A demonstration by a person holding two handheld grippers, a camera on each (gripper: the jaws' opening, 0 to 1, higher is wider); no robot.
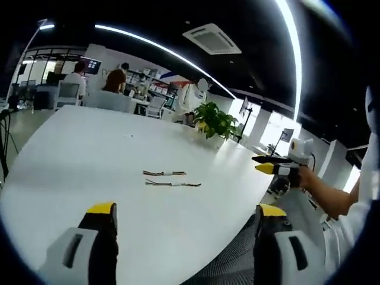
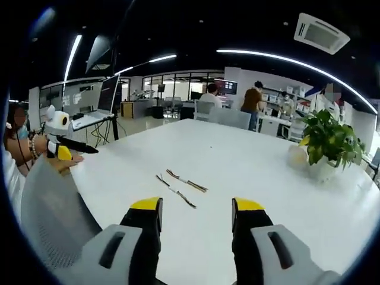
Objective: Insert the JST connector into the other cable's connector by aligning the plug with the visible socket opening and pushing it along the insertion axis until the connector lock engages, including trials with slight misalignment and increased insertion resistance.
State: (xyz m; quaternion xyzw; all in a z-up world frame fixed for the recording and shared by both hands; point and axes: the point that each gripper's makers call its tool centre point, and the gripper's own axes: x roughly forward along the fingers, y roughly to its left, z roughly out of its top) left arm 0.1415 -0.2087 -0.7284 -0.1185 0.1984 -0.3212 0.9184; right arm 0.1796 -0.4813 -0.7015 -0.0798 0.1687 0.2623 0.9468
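On the white table [image 1: 89,154], two short cable assemblies lie side by side, near each other but apart, well ahead of both grippers: the far cable [image 1: 164,173] and the near cable [image 1: 172,183] in the left gripper view, the same two at [image 2: 187,181] and [image 2: 176,191] in the right gripper view. Which end carries the JST plug and which the socket is too small to tell. The left gripper [image 1: 187,217] has its yellow-tipped jaws wide apart and holds nothing; the cables sit toward 12 o'clock of its jaws. The right gripper [image 2: 196,217] is likewise spread wide and empty, with the cables at about 11 o'clock. A potted plant [image 2: 325,142] stands at 2 o'clock in the right gripper view. Judged step: approach, before any pickup. The next move calls for lowering each gripper onto one cable close behind its connector housing, so that both mating faces stay exposed for alignment.
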